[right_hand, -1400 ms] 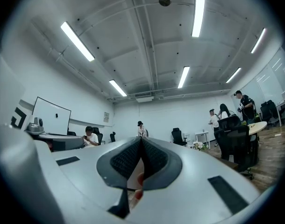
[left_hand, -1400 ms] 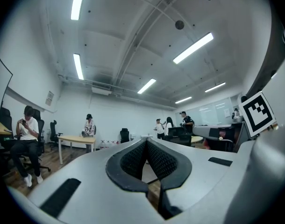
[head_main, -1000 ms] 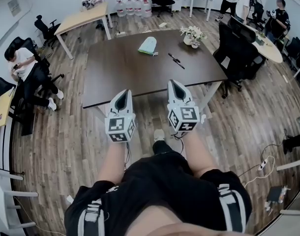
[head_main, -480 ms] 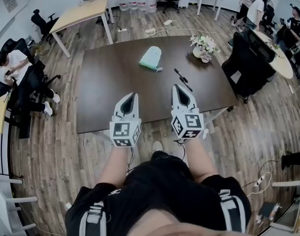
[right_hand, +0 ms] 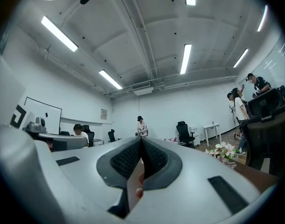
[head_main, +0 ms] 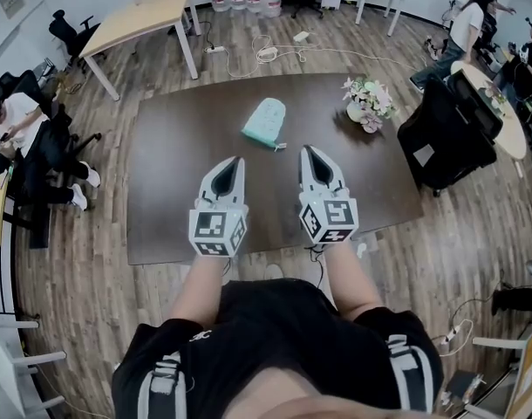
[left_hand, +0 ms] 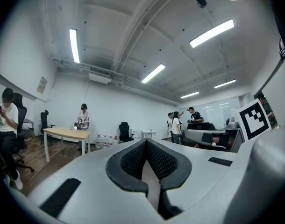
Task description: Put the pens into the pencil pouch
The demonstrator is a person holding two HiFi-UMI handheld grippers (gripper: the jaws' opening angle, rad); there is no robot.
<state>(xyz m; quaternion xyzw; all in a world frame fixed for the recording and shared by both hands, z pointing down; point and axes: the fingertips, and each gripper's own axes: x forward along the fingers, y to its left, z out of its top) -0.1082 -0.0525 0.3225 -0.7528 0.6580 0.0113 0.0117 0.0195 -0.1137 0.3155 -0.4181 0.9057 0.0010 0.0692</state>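
**Both grippers empty over the table, pens not yet found**

The pencil pouch point(head_main: 264, 120), pale green, lies flat near the middle of the dark table point(head_main: 161, 199). Whether its mouth is zipped cannot be told. No pen can be made out on the tabletop; one may lie hidden under a gripper.

On the person's side of the pouch, the left gripper point(head_main: 236, 161) hangs a little to its left and the right gripper point(head_main: 306, 152) a little to its right. Both are held level above the table and apart from the pouch. Each gripper view shows the jaws clenched together with nothing between them.

Beyond the pouch to the right stands a vase of flowers point(head_main: 368, 105). Further right, a black office chair point(head_main: 445, 133) sits against the table's edge.

The step in hand appears to be the opening reach, with nothing picked up. The next move calls for locating a pen, opening one gripper's jaws and lowering them across the barrel. The other gripper would likely steady or open the pouch.
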